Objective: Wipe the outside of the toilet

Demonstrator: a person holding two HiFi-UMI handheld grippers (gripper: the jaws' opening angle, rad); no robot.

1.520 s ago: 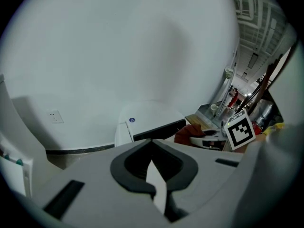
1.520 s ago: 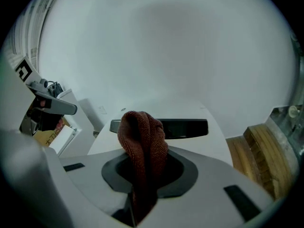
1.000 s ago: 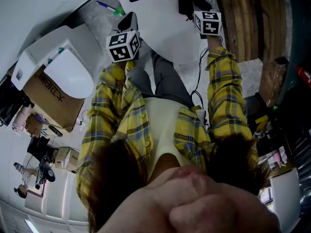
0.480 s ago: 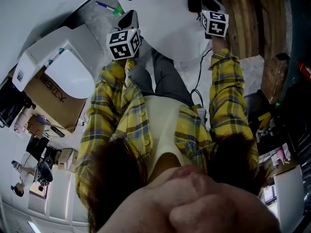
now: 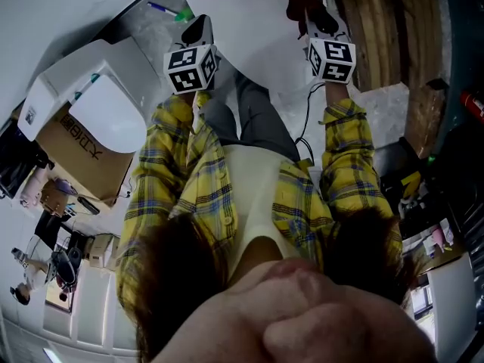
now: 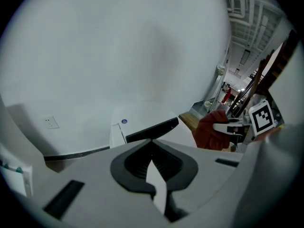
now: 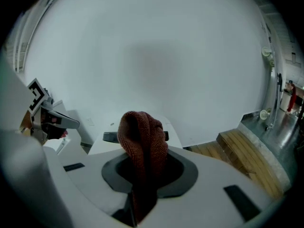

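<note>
Cloth pinched and ready, toilet just ahead of me.

My right gripper (image 7: 142, 184) is clamped on a bunched red-brown cloth (image 7: 142, 139), while my left gripper (image 6: 154, 177) has its jaws together on nothing. I judge the main risk is the cloth dragging loose once I press it along the smooth shell, since only a narrow fold sits in the pinch; then the hard jaws could scrape the surface. The toilet (image 5: 249, 29) stands directly in front of both grippers: white, glossy, closed, with a dark slot across it and no dirt I can see.
</note>
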